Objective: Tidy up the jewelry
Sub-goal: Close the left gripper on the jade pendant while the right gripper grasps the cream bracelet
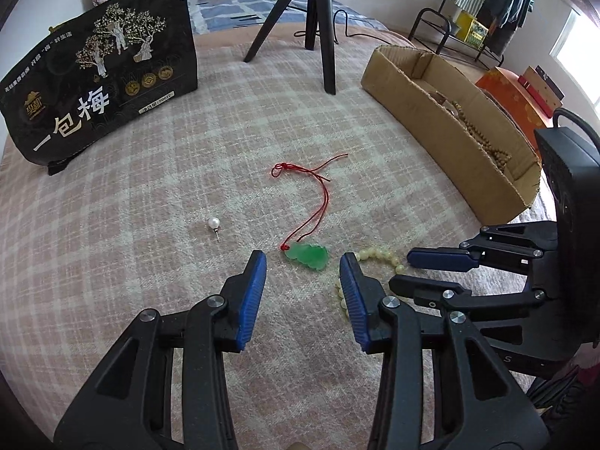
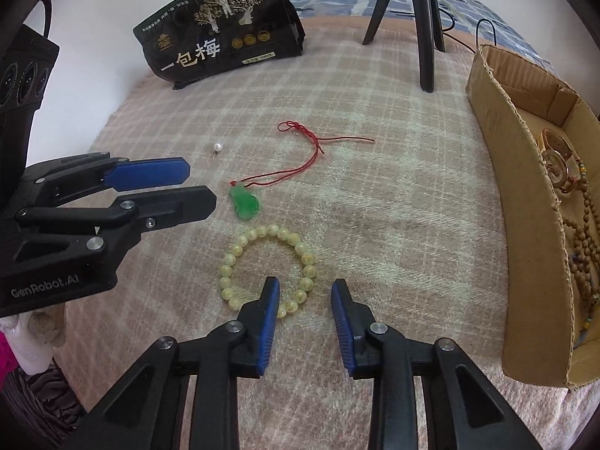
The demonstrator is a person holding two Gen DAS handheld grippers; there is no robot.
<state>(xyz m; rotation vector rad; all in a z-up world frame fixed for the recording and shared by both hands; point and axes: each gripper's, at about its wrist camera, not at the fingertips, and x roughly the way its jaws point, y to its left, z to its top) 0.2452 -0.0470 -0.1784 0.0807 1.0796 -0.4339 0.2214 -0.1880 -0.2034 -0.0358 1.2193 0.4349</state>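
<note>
A green jade pendant (image 1: 306, 257) on a red cord (image 1: 318, 195) lies on the checked blanket, just ahead of my open, empty left gripper (image 1: 303, 262). It also shows in the right wrist view (image 2: 245, 202). A pale yellow bead bracelet (image 2: 268, 270) lies flat; my right gripper (image 2: 305, 288) is open and empty, its left finger over the bracelet's near rim. In the left wrist view the bracelet (image 1: 378, 253) is partly hidden by fingers. A pearl earring (image 1: 213, 223) lies to the left, and shows in the right wrist view (image 2: 216, 147).
A cardboard box (image 2: 532, 225) on the right holds a watch (image 2: 557, 157) and wooden bead strands (image 2: 585, 240). It also shows in the left wrist view (image 1: 442, 112). A black snack bag (image 1: 101, 86) stands at the back left. A black tripod (image 1: 318, 30) stands at the back.
</note>
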